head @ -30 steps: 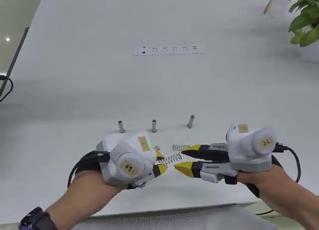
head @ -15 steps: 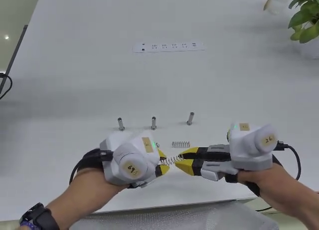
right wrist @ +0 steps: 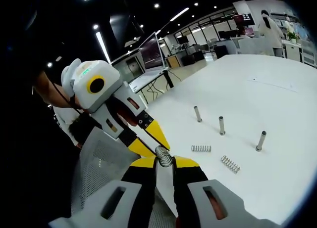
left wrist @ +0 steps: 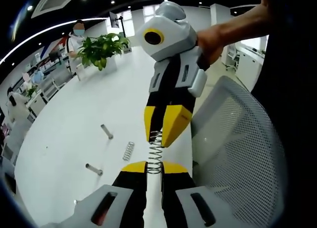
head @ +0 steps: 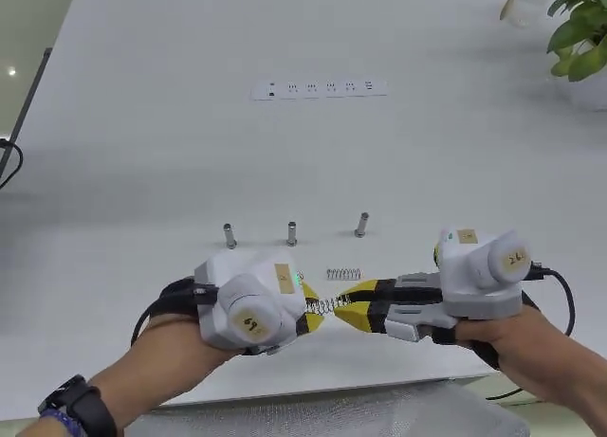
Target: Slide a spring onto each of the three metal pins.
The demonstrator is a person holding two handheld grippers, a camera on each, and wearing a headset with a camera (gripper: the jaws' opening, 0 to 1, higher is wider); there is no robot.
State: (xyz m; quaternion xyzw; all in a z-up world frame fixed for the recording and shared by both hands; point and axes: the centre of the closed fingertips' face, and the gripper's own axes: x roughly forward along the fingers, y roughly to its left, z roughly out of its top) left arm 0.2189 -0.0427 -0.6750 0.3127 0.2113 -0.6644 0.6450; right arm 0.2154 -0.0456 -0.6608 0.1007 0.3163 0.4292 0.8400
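Change vs 1 s ago: the right gripper had its jaws spread wide; they're now clamped on the free end of the held spring. The left gripper still pinches the other end. So both tongs are closed on the same spring. It spans tip to tip, roughly level, at 6 o'clock of the pin row, near the front edge of the table.

All three pins stand bare:
- left pin
- middle pin
- right pin

The right gripper view has two more springs lying flat on the near side of the pins, at about 3 o'clock of the tips: far spring and near spring. The power strip sits well off at 12 o'clock and is not in play.

My read on the step: this is a hand-over or regrip of spring one, with 0 of 3 seated.

What the next move needs:
- One gripper lets go.
- The keeper holds the spring near one end, leaving the lower bore open.
- Turn the coil axis upright and centre it over a pin, probably the middle or right pin at 12 o'clock.
- Lower it straight down.

The coil looks floppy, so an off-axis approach likely snags it on the pin top.
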